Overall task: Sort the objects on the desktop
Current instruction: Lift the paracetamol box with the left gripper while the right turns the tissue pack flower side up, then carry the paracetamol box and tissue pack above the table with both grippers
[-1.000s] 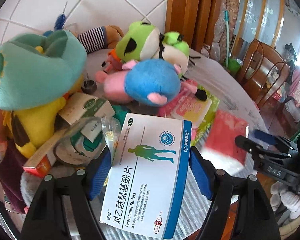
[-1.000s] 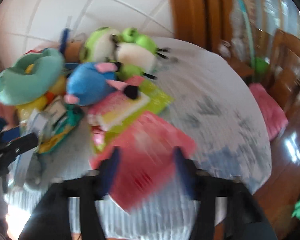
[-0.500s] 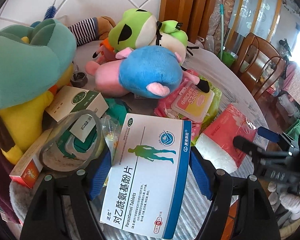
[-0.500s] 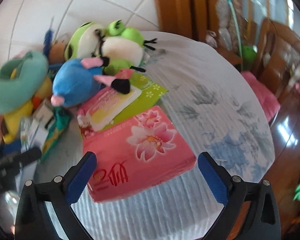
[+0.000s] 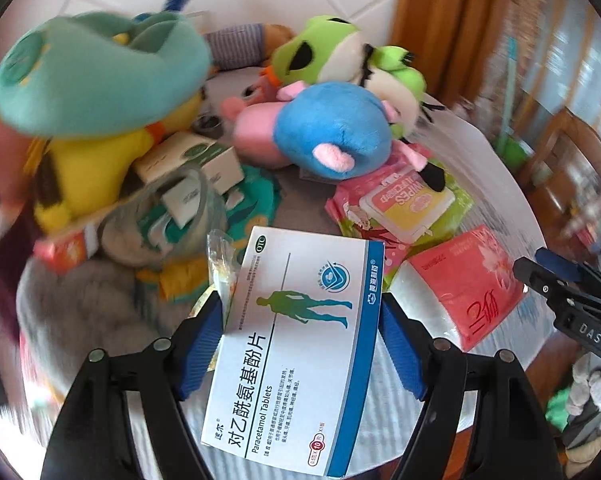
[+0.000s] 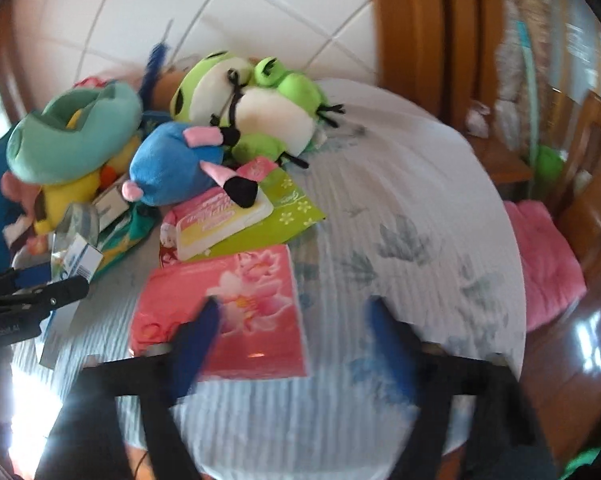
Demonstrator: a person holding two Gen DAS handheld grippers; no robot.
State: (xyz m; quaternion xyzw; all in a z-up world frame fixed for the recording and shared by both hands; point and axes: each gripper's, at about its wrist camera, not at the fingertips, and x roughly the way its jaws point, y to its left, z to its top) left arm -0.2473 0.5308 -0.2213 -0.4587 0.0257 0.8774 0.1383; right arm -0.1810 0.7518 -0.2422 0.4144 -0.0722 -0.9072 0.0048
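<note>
My left gripper [image 5: 302, 320] is shut on a white and blue paracetamol tablet box [image 5: 296, 344], held above the table's near left part. A red tissue pack [image 6: 224, 308] with a pink flower print lies flat on the white cloth; it also shows in the left wrist view [image 5: 464, 280]. My right gripper [image 6: 292, 320] is open and empty, its left finger over the pack's near edge. It shows at the right edge of the left wrist view [image 5: 556, 276].
Plush toys are piled at the back: a blue one [image 6: 172, 168], a green frog [image 6: 244, 100], a teal and yellow one [image 6: 72, 136]. A wipes pack [image 6: 220, 220] lies on a green packet. Small medicine boxes [image 5: 192, 160] and a glass jar [image 5: 168, 208] sit at left. A wooden chair [image 6: 588, 184] stands right.
My right gripper opened and let go of the red tissue pack, which now lies on the cloth. It then drew back and narrowed. My left gripper kept its hold on the box and swung slightly.
</note>
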